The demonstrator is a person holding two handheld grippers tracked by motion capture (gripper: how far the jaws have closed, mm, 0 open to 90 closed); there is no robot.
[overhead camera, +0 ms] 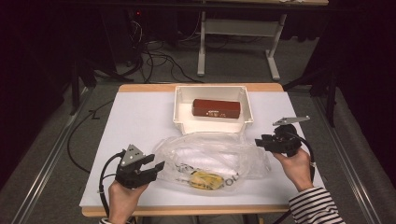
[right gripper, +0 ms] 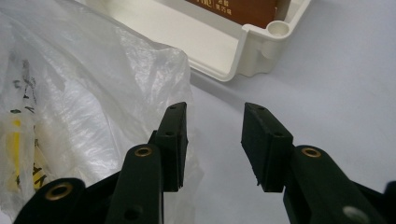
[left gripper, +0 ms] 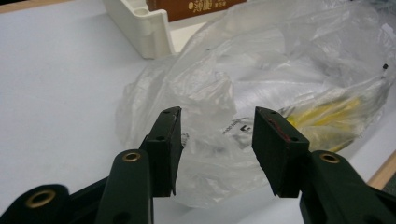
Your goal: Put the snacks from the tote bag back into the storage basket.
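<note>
White worktop [overhead camera: 140, 116] carries my clear plastic bag [overhead camera: 210, 156], just before the tray [overhead camera: 183, 122]. Both tools, left tool [overhead camera: 156, 164] and right tool [overhead camera: 259, 141], stand released at its ends; I should pinch film only, gently.

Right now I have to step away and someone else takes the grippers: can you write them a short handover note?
Left gripper: open, at the left edge of the clear plastic bag, nothing gripped.
Right gripper: open, at the bag's right end, nothing gripped.
Bag lies crumpled on the table in front of the white bin, a yellow item inside it.
Brown box already lies in the bin.
Likely left: grasp the bag and get the yellow item out.
</note>
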